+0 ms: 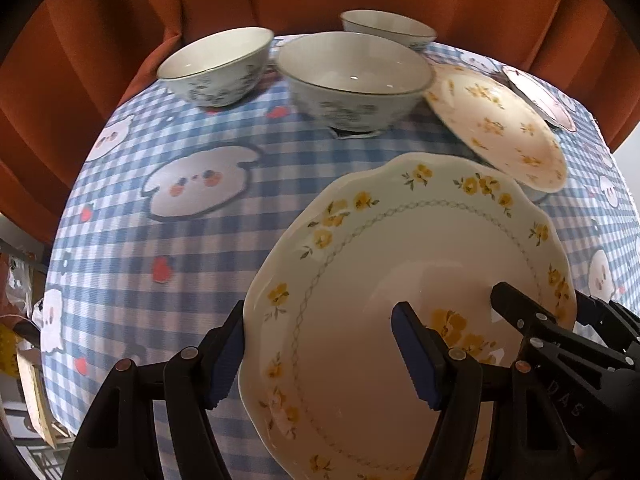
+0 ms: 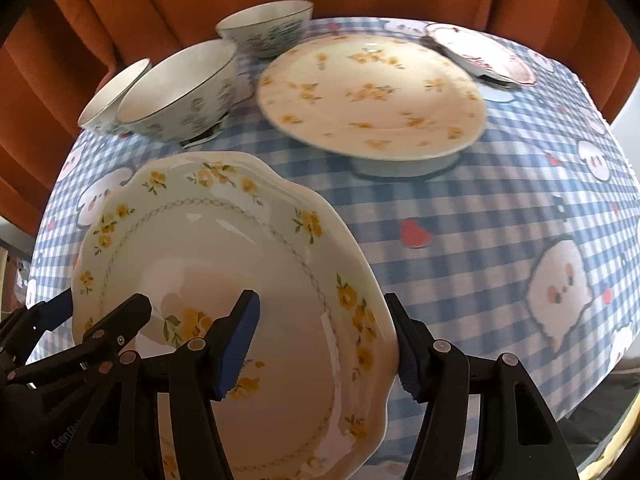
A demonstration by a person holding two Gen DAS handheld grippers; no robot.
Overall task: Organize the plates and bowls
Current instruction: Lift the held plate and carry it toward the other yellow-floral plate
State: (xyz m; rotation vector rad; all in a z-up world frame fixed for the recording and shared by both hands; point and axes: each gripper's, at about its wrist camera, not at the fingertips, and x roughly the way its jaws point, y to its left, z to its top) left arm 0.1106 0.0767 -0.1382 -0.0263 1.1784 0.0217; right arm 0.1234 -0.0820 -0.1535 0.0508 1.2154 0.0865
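The table, under a blue checked cloth, carries all the crockery. The scalloped plate sits at 6 o'clock, gripped from both sides: left gripper clamps its left rim, right gripper its right rim (one finger over, one outside). The flowered plate lies at 12 o'clock on an upturned bowl. Three bowls stand at 11 o'clock. A pink dish rests at 1 o'clock.

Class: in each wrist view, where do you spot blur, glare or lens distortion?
Left wrist view: the bowls look motion-smeared, and the tablecloth bulges like a dome. Right wrist view: glare streaks the scalloped plate; the far plate is soft-edged.
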